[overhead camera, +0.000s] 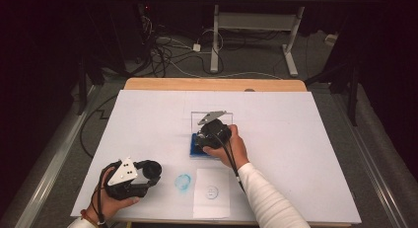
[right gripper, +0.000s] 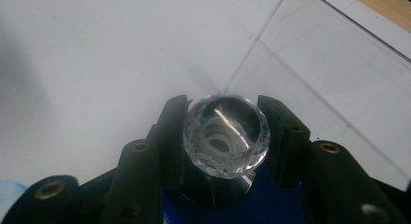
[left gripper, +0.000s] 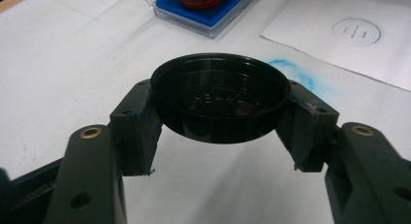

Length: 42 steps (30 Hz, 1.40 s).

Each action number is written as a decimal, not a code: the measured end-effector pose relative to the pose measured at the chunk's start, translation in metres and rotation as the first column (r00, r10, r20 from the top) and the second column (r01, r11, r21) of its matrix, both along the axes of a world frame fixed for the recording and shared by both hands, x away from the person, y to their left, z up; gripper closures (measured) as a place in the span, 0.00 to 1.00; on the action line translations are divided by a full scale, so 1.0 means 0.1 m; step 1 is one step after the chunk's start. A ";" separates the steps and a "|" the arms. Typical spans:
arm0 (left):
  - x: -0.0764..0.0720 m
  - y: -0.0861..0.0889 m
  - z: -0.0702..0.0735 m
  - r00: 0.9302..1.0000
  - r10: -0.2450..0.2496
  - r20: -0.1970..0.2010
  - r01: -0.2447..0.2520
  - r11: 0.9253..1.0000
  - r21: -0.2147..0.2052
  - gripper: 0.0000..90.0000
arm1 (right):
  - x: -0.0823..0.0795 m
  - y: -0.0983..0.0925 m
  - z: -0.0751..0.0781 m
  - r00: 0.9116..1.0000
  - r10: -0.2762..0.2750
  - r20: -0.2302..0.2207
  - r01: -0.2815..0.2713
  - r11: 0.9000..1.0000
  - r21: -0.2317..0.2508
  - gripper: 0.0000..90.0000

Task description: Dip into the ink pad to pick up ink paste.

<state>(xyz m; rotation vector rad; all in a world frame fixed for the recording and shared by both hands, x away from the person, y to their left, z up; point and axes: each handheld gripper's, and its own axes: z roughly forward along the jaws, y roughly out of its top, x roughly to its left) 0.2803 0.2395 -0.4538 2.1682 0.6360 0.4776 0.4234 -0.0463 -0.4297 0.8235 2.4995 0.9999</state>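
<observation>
High view, right gripper clamping faceted-knob stamp on blue ink pad, left gripper gripping black lid.

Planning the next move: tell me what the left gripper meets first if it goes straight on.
Probably the blue smear on the white table cover; then the stamped white paper sheet. Depth unclear. The left gripper holds a round black cap.

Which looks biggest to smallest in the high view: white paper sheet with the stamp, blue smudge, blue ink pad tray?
1. white paper sheet, clearly largest.
2. blue ink pad tray, partly hidden under the right gripper, so its rank is unsure.
3. blue smudge, similar or smaller.
</observation>
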 end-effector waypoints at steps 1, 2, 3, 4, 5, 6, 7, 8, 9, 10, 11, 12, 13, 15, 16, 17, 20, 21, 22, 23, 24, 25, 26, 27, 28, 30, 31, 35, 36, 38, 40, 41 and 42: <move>0.00 0.00 0.00 1.000 -0.001 0.000 0.001 1.000 0.001 0.41 | 0.01 0.00 0.00 1.000 -0.001 0.000 0.001 1.000 0.002 0.64; 0.00 0.00 0.00 1.000 -0.001 0.001 0.001 1.000 0.002 0.41 | 0.01 -0.01 0.00 1.000 -0.001 -0.001 0.001 1.000 0.002 0.64; 0.00 0.00 0.00 1.000 0.000 0.000 0.000 1.000 0.002 0.41 | 0.02 -0.02 0.00 1.000 -0.007 -0.007 0.007 1.000 0.008 0.64; 0.00 0.00 -0.01 1.000 0.002 -0.002 -0.002 1.000 0.002 0.41 | 0.03 -0.03 0.00 1.000 -0.007 -0.007 0.007 1.000 0.012 0.64; 0.00 0.01 -0.01 1.000 0.002 -0.004 -0.002 1.000 0.002 0.41 | 0.03 -0.03 -0.01 1.000 -0.008 -0.011 0.008 1.000 0.019 0.64; 0.00 0.01 -0.01 1.000 0.002 -0.004 -0.002 1.000 0.002 0.41 | 0.02 -0.03 -0.01 1.000 -0.010 -0.010 0.010 1.000 0.018 0.64; 0.00 0.01 -0.01 1.000 0.001 -0.004 -0.001 1.000 0.000 0.41 | 0.01 -0.02 -0.01 1.000 -0.011 -0.010 0.011 1.000 0.012 0.64; 0.00 0.01 -0.01 1.000 0.001 -0.004 -0.001 1.000 -0.001 0.41 | 0.00 0.00 -0.01 1.000 -0.007 0.001 0.007 1.000 0.002 0.64; -0.01 0.00 -0.01 1.000 0.001 -0.004 -0.001 1.000 0.000 0.41 | -0.01 0.01 -0.01 1.000 -0.006 0.005 0.006 1.000 -0.003 0.64; -0.01 0.00 -0.01 1.000 -0.001 -0.004 0.001 1.000 0.001 0.41 | -0.01 0.02 -0.01 1.000 -0.004 0.014 0.004 1.000 -0.012 0.64; 0.00 0.00 -0.01 1.000 -0.003 -0.005 0.003 1.000 0.001 0.41 | -0.02 0.03 -0.01 1.000 -0.005 0.017 0.005 1.000 -0.019 0.64; 0.00 0.00 -0.01 1.000 -0.003 -0.005 0.003 1.000 0.002 0.41 | -0.02 0.03 -0.01 1.000 -0.006 0.014 0.006 1.000 -0.015 0.64; 0.00 -0.01 -0.01 1.000 -0.003 -0.007 0.003 1.000 0.005 0.41 | -0.02 0.02 -0.01 1.000 -0.008 0.009 0.008 1.000 -0.012 0.64; 0.01 -0.01 -0.01 1.000 -0.004 -0.009 0.004 1.000 0.002 0.41 | -0.02 0.02 -0.01 1.000 -0.009 0.005 0.009 1.000 -0.008 0.64; 0.01 -0.01 -0.01 1.000 -0.005 -0.010 0.005 1.000 0.004 0.41 | -0.02 0.01 -0.01 1.000 -0.008 0.004 0.008 1.000 -0.006 0.63; 0.01 -0.02 -0.01 1.000 -0.006 -0.010 0.006 1.000 0.005 0.41 | -0.01 0.01 -0.01 1.000 -0.008 0.002 0.008 1.000 -0.006 0.63; 0.01 -0.02 -0.01 1.000 -0.006 -0.009 0.007 1.000 0.004 0.41 | 0.00 0.00 -0.01 1.000 -0.007 -0.003 0.007 1.000 0.002 0.63; 0.01 -0.01 -0.01 1.000 -0.005 -0.009 0.005 1.000 0.003 0.41 | 0.00 0.00 -0.01 1.000 -0.007 -0.006 0.008 1.000 0.004 0.63; 0.01 -0.01 -0.01 1.000 -0.003 -0.009 0.003 1.000 0.002 0.41 | 0.00 0.00 0.00 1.000 -0.009 -0.009 0.010 1.000 0.003 0.64; 0.01 -0.01 -0.01 1.000 -0.003 -0.009 0.003 1.000 0.001 0.41 | 0.00 0.00 0.00 1.000 -0.011 -0.010 0.011 1.000 -0.001 0.64; 0.01 0.00 -0.01 1.000 -0.002 -0.008 0.002 1.000 0.000 0.41 | -0.01 0.00 0.01 1.000 -0.011 -0.010 0.011 1.000 -0.005 0.64; 0.01 0.00 -0.01 1.000 -0.002 -0.007 0.002 1.000 0.000 0.41 | -0.01 0.00 0.02 1.000 -0.011 -0.008 0.011 1.000 -0.009 0.64; 0.01 0.00 0.00 1.000 -0.001 -0.008 0.001 1.000 -0.001 0.41 | -0.01 -0.01 0.03 1.000 -0.014 -0.008 0.014 1.000 -0.004 0.64; 0.01 0.00 0.00 1.000 -0.001 -0.006 0.001 1.000 -0.002 0.41 | 0.00 -0.03 0.05 1.000 -0.012 -0.007 0.012 1.000 0.010 0.64; 0.01 0.00 0.00 1.000 0.001 -0.006 -0.001 1.000 -0.003 0.41 | -0.01 -0.03 0.06 1.000 -0.014 -0.005 0.014 1.000 0.013 0.64; 0.02 0.00 0.00 1.000 0.003 -0.006 -0.003 1.000 -0.004 0.41 | -0.02 -0.04 0.11 1.000 -0.006 0.001 0.006 1.000 0.025 0.64; 0.02 0.00 0.00 1.000 0.002 -0.006 -0.002 1.000 -0.003 0.41 | -0.03 -0.04 0.14 1.000 -0.004 0.005 0.003 1.000 0.028 0.64; 0.02 0.00 0.00 1.000 0.002 -0.006 -0.002 1.000 -0.002 0.41 | -0.07 -0.05 0.26 1.000 0.003 0.022 -0.004 0.999 0.046 0.64; 0.02 0.00 0.00 1.000 0.001 -0.006 -0.001 1.000 -0.002 0.41 | -0.08 -0.04 0.28 1.000 0.005 0.025 -0.006 0.999 0.040 0.64; 0.02 0.00 0.00 1.000 0.001 -0.005 -0.001 1.000 0.001 0.41 | -0.09 -0.03 0.29 1.000 0.010 0.020 -0.011 0.999 0.039 0.64; 0.01 0.00 0.00 1.000 0.000 -0.006 0.000 1.000 0.001 0.41 | -0.09 -0.01 0.27 1.000 0.008 0.018 -0.008 0.999 0.031 0.64; 0.01 0.00 0.00 1.000 0.001 -0.006 -0.001 1.000 0.002 0.41 | -0.09 0.00 0.25 1.000 0.008 0.009 -0.008 1.000 0.027 0.64; 0.01 0.00 0.00 1.000 0.003 -0.008 -0.003 1.000 0.000 0.41 | -0.08 0.01 0.22 1.000 0.014 0.010 -0.014 1.000 0.015 0.64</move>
